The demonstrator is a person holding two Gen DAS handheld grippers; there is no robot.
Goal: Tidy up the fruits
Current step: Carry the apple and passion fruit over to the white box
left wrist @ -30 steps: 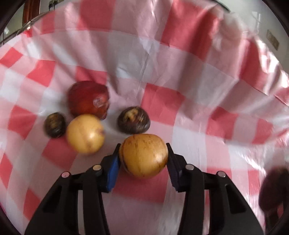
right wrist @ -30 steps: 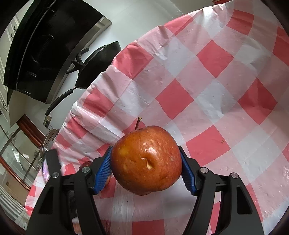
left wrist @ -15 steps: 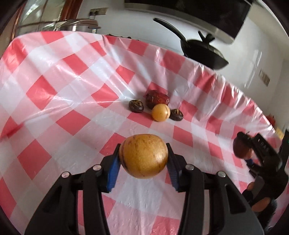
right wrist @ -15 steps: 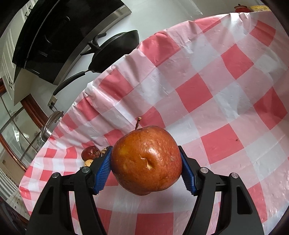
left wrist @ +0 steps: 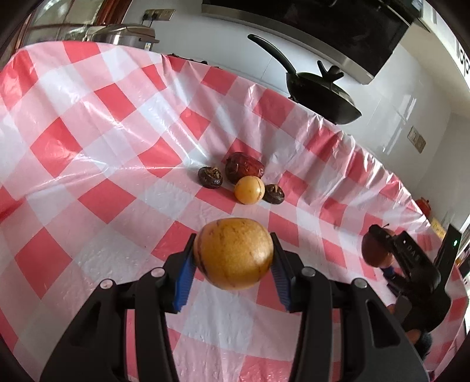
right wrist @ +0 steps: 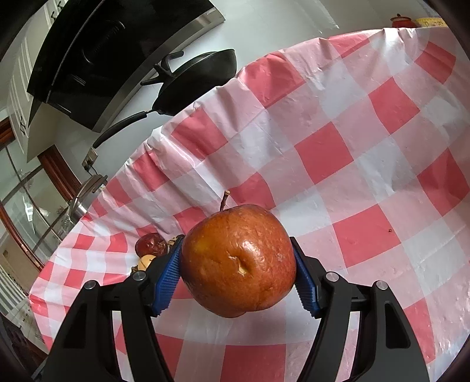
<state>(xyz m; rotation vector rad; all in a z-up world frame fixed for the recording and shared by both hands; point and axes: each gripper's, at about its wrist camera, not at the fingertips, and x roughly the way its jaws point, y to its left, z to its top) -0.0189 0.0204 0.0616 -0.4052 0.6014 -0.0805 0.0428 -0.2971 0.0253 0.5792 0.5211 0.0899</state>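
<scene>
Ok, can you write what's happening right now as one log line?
left gripper: holding yellow fruit | right gripper: holding red apple | four fruits clustered on tablecloth

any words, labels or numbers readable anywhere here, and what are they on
"DAS": raised letters on the black body of the right tongs, seen from the left wrist camera.
Yellow item at the table's far edge: markings too blurred to read.
Apple, yellow fruit, checked tablecloth: no text.
</scene>
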